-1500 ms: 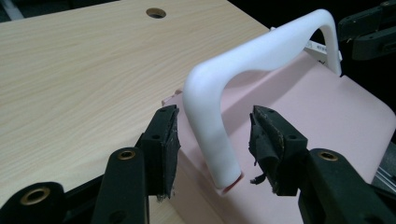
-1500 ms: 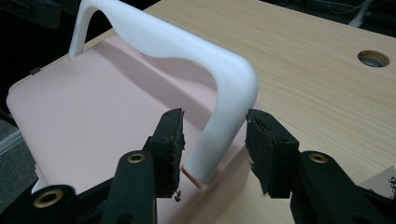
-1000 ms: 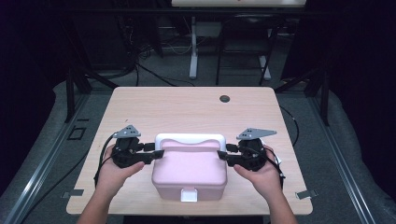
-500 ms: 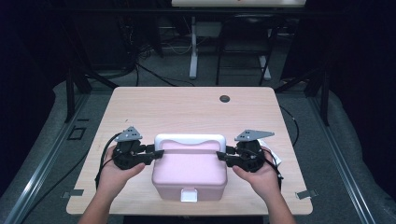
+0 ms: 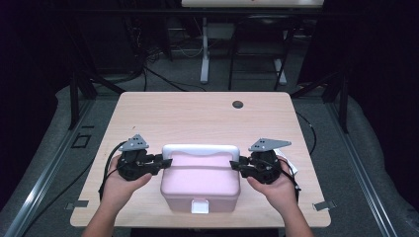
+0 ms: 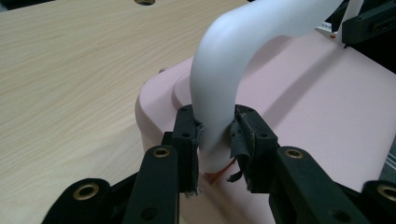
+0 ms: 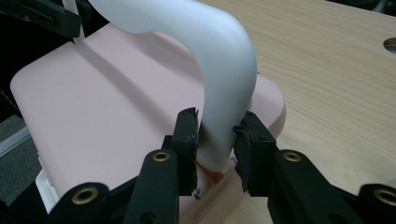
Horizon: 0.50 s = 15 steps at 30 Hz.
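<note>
While the pink box sits at the lower middle of the high view, close to the table's near edge, its white handle arches over the lid with one end at each short side. You have both ends taken. Your left gripper comes in from the left of the frame, and in the left gripper view its fingers have just been closing and now press on the handle's lower end where it meets the box. Your right gripper mirrors it from the right; in the right gripper view its fingers have likewise been closing and now clamp the handle's other foot beside the lid. A small white latch faces you at the box's front, apparently fastened. Farther up the table, a dark round grommet lies well apart from everything.

This reads as the grasp step, just completed on both sides. Whether you mean to lift the box or swing the handle, the next move calls for both hands acting together and evenly, since uneven pull would tilt the box or let the smooth handle slide between the worn pads.
</note>
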{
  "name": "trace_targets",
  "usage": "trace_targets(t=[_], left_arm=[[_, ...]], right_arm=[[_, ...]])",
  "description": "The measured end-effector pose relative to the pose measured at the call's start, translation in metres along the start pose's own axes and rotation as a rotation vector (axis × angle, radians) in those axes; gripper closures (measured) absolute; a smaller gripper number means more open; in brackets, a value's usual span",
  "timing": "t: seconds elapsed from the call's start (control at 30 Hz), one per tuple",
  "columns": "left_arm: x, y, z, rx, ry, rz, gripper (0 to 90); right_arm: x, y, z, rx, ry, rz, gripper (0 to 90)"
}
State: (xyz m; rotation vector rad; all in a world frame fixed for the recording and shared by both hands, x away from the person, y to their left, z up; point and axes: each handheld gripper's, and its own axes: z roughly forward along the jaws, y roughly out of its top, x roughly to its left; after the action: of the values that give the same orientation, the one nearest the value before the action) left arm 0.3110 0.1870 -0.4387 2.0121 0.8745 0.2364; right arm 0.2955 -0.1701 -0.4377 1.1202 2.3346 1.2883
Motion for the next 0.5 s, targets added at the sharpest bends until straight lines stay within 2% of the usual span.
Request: trace_targets(t=[0.5], left_arm=[[-0.0031,0.0021,-0.005,-0.002,-0.003,0.007,73.7]], right_arm=[[0.0018,0.0007,-0.0039,-0.007,0.005,-0.007,73.4]])
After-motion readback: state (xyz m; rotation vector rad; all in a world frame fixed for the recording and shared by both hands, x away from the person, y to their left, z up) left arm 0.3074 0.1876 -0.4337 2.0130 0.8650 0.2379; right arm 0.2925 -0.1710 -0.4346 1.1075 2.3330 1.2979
